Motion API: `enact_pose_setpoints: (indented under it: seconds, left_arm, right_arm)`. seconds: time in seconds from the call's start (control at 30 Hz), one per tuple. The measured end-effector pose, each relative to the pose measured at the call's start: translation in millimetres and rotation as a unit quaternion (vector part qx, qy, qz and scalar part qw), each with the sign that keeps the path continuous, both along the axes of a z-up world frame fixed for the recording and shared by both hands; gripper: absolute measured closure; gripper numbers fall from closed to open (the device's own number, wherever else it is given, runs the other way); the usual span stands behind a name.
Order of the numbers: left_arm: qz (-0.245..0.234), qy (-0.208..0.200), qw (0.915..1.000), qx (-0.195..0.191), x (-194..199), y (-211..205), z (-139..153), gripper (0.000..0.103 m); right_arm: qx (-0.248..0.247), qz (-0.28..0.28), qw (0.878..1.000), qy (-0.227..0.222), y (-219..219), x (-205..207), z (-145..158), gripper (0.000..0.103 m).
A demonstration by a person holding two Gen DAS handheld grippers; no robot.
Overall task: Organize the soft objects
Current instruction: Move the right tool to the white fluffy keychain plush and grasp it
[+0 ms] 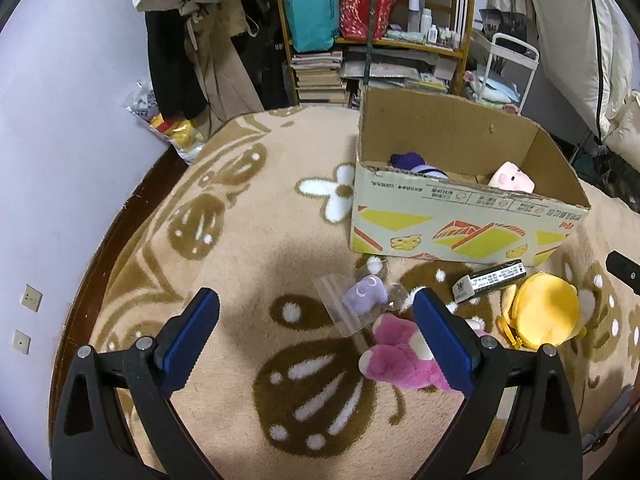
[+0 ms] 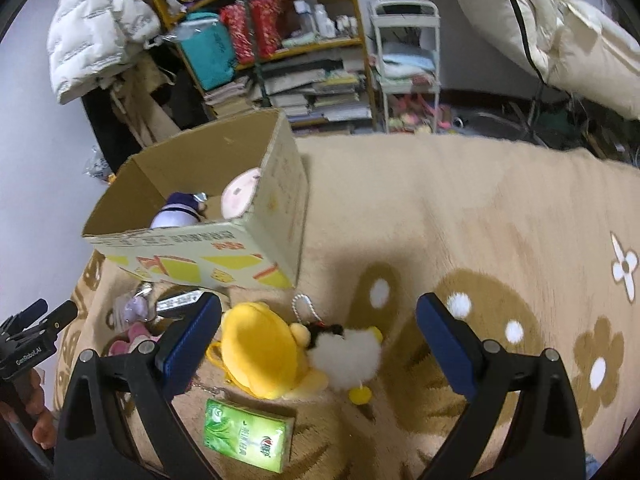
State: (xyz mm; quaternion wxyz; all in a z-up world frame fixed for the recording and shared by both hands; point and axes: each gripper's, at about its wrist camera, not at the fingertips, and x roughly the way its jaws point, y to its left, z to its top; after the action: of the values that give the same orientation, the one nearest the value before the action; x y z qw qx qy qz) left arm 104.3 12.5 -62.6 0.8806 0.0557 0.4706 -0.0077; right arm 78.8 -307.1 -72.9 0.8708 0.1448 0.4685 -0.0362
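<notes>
Left hand-held gripper: spread wide, holding nothing, hovering above the patterned blanket
Pink plush toy: lying on the blanket, partly behind the right blue pad
Small lilac plush in a clear bag: just beyond the pink one, in front of the cardboard box
Box contents: purple plush on the left, pale pink plush on the right
Right hand-held gripper: spread wide, empty, above the yellow plush pouch
White fluffy keychain toy: touching the pouch on its right
Green tissue pack: near the pouch, closer to the camera
Black-and-white carton: between box and pouch
</notes>
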Motion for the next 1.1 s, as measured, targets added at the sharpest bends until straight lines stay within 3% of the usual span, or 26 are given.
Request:
enact_pose_setpoints:
  seconds: [0.17,0.43,0.6,0.97,1.1]
  left_arm:
    - [-0.005,0.018,0.9998,0.004,12,-6,-13,0.007]
    - [-0.008,0.047,0.9989,0.001,27,-15,-32,0.007]
    - [-0.011,0.061,0.998,0.008,35,-21,-45,0.007]
    - [-0.029,0.079,0.9956,0.04,47,-38,-73,0.007]
    - [-0.035,0.082,0.9948,0.049,48,-44,-79,0.007]
  right_arm:
    - [0.005,-0.003,0.999,0.037,-3,4,-13,0.012]
    - [0.005,0.0,0.996,0.086,-4,6,-31,0.04]
    - [0.004,-0.002,0.994,0.111,-5,6,-41,0.048]
    - [0.022,-0.006,0.99,0.142,-9,11,-56,0.051]
    - [0.025,-0.001,0.989,0.144,-5,13,-58,0.063]
